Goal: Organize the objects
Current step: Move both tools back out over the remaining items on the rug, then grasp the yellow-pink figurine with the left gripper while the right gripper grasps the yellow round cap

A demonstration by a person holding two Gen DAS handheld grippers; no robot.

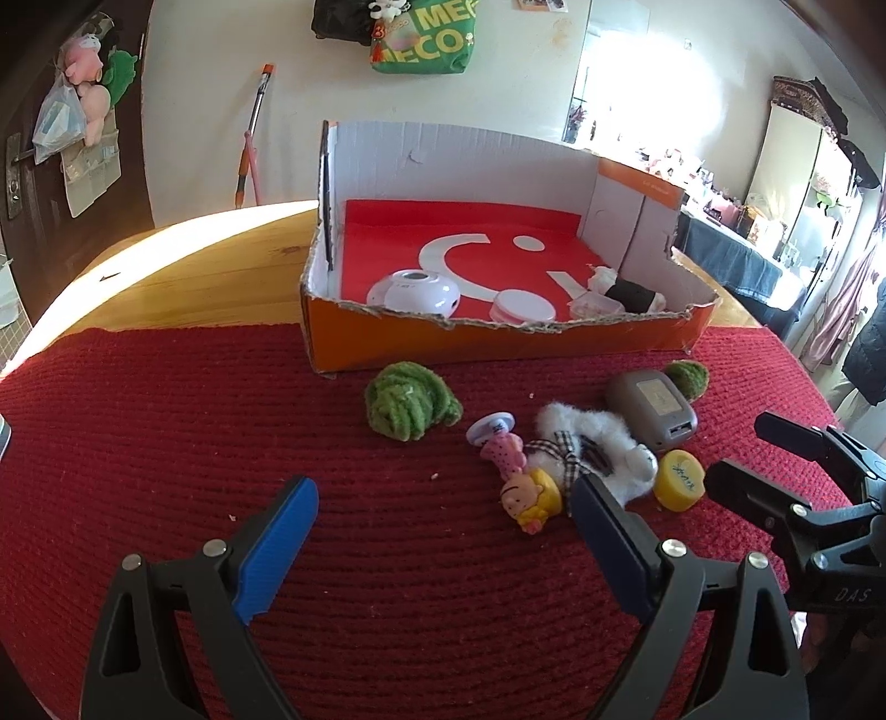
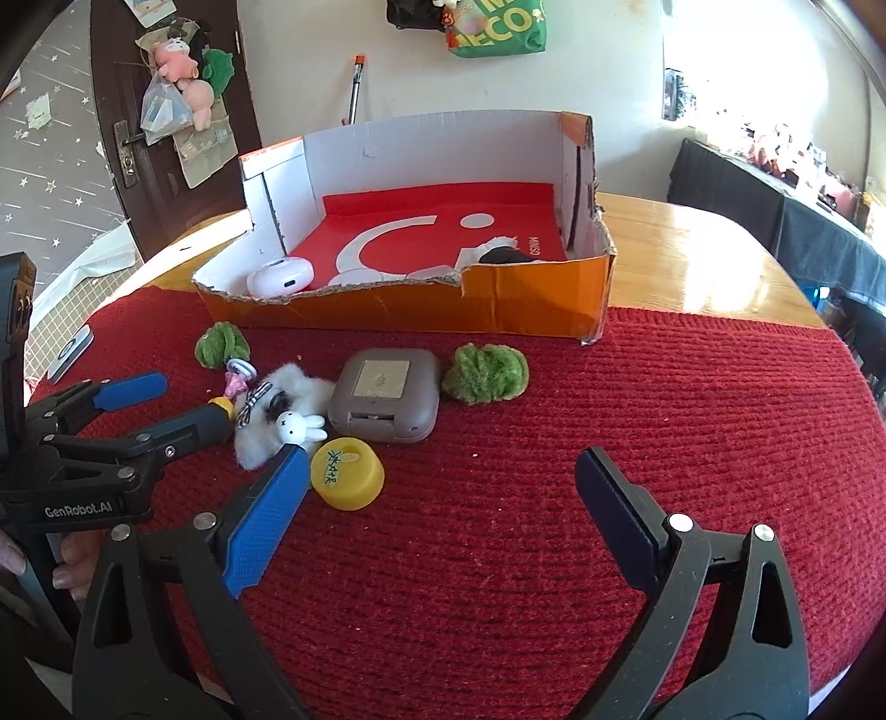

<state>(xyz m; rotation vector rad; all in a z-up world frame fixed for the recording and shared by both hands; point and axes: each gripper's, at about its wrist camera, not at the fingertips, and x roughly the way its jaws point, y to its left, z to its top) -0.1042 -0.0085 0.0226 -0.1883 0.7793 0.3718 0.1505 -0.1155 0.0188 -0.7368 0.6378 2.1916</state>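
An orange cardboard box (image 1: 498,338) (image 2: 531,299) with a red floor stands at the back of a red knitted mat (image 1: 221,443). It holds a white round device (image 1: 412,291) (image 2: 279,279), a white lid (image 1: 523,307) and a black-and-white bundle (image 1: 631,293). On the mat lie two green fluffy balls (image 1: 412,401) (image 2: 487,374), a small doll (image 1: 529,495), a white fluffy rabbit charm (image 1: 598,443) (image 2: 288,415), a grey case (image 1: 650,410) (image 2: 385,396) and a yellow cap (image 1: 678,479) (image 2: 348,479). My left gripper (image 1: 443,498) (image 2: 188,401) is open, its right finger beside the doll. My right gripper (image 2: 443,476) (image 1: 742,448) is open near the yellow cap.
The mat lies on a wooden table (image 1: 221,260) (image 2: 692,255). A small flat device (image 2: 69,351) lies at the table's left edge. A door with hanging plush toys (image 2: 177,72) and a green bag (image 1: 426,39) on the wall are behind.
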